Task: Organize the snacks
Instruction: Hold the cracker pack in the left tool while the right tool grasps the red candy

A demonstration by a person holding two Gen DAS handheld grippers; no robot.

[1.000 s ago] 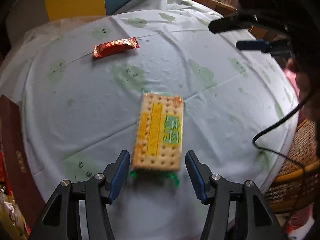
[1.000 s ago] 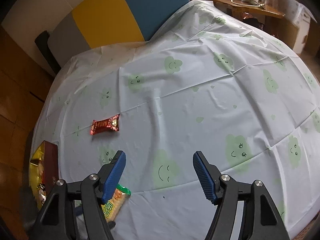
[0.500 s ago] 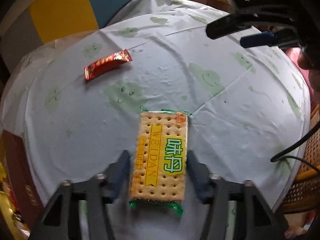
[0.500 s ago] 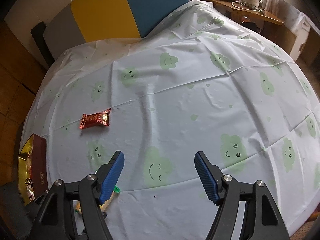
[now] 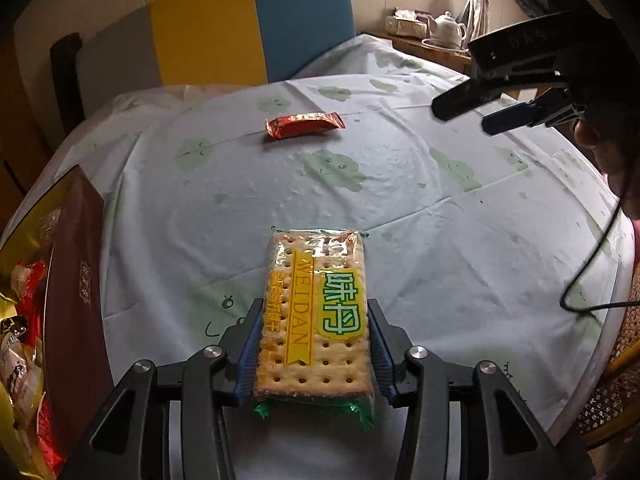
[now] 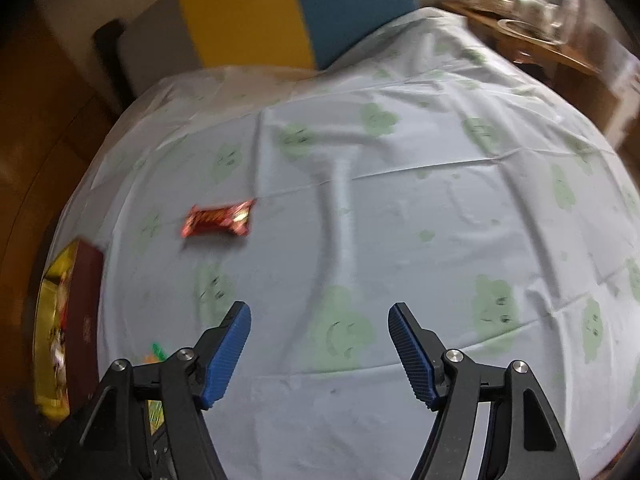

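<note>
Left wrist view, item one: cracker packet (image 5: 316,312), flat and face-up, long axis running 6 to 12 o'clock. My left claw (image 5: 316,350) is closed on its near half, blue pads against both long edges; I judge this edge grip is chosen because the pack is too wide and thin to pinch any other way.

Item two: red candy wrapper (image 5: 305,125), loose on the worktop (image 5: 440,240) toward 12 o'clock, well apart from the crackers, untouched.

Item three: snack box (image 5: 76,280), brown wall with gold lining, at 9 o'clock on the worktop's edge, already holding wrapped sweets; I take it for the destination.

Right wrist view, item four: my right claw (image 6: 320,352), pads spread wide, holding nothing, above the bare cloth, probably kept clear for the candy (image 6: 218,219) at 11 o'clock.
</note>
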